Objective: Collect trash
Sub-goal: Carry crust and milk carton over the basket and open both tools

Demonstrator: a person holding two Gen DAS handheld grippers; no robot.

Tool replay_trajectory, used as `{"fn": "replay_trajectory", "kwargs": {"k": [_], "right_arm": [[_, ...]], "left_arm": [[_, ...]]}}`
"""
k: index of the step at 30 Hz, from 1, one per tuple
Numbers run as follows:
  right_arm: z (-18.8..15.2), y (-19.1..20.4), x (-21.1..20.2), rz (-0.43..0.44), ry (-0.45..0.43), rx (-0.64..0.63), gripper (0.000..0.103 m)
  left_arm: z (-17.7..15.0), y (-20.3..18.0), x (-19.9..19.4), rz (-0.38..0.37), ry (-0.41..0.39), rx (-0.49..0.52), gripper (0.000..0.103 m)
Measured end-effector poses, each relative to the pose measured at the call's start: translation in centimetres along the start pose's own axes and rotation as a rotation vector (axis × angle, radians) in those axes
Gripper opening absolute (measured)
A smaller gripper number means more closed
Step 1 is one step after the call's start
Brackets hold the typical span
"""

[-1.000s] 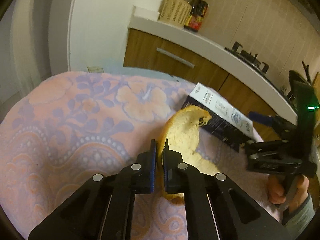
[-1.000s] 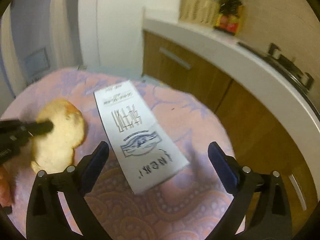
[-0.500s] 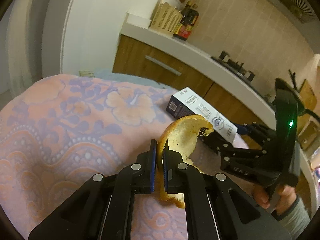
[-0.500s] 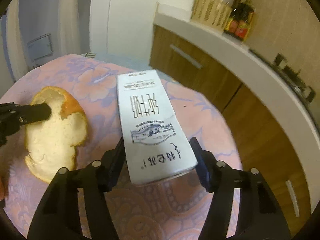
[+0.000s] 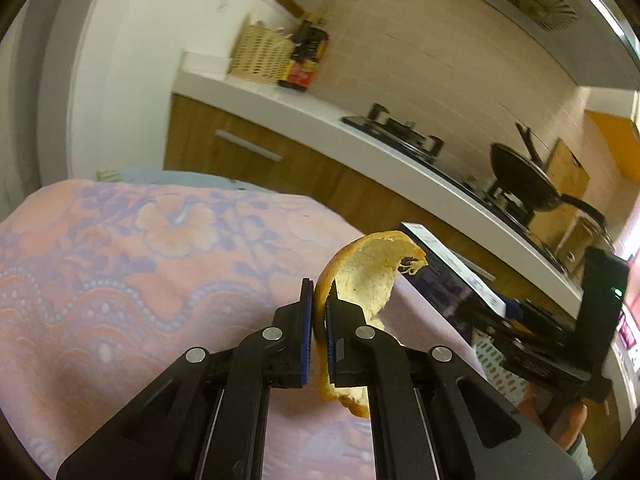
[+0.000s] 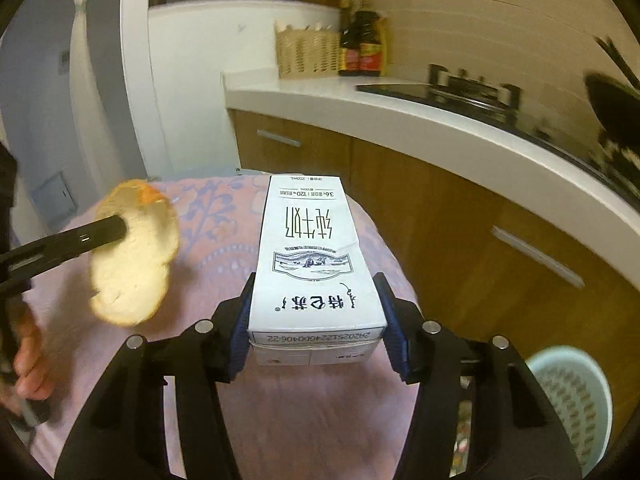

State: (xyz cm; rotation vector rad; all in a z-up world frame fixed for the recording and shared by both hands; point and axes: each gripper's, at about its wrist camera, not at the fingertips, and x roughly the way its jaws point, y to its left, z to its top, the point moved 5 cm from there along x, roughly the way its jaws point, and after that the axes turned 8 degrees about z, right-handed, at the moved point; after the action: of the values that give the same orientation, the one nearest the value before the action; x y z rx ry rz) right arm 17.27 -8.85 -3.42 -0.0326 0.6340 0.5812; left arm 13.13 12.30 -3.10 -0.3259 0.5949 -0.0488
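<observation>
Left tongs (image 5: pixel 317 312): your pads are clamped tight on the peel (image 5: pixel 366 276), pith side showing, lifted clear of the table (image 5: pixel 120 272).

Right tongs (image 6: pixel 318 330): your jaws have just been closing and now press both long sides of the carton (image 6: pixel 312 256), white, printed face up, held above the table's right edge.

Table: flowered pink cloth.

Basket (image 6: pixel 576 396): pale, perforated, on the floor at lower right, beside the table.
</observation>
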Motion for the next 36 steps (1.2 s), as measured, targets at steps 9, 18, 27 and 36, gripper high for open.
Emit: {"fn": "replay_trajectory", "kwargs": {"k": [9,18,27,36], "right_arm": [[-3.5,-3.9,-10.9,-0.127,-0.125,0.050,0.052],[-7.2,-10.3,-18.0,-0.265,-0.176,0.162,0.052],[-11.6,-16.1,-19.3,-0.401,-0.081,0.294,0.052],[-13.8,-20.5,-18.2,-0.401,-0.031,0.452,0.053]], "left_arm": [[-1.0,-8.4,-2.0,-0.136,-0.015,0.069,0.004],[-3.3,-18.4,-1.1,-0.260,0.020,0.182,0.004],[-6.2,-26.7,3.3,-0.332,0.120,0.262,0.004],[-8.0,-31.9,8.1,-0.321,0.207,0.325,0.005]]}}
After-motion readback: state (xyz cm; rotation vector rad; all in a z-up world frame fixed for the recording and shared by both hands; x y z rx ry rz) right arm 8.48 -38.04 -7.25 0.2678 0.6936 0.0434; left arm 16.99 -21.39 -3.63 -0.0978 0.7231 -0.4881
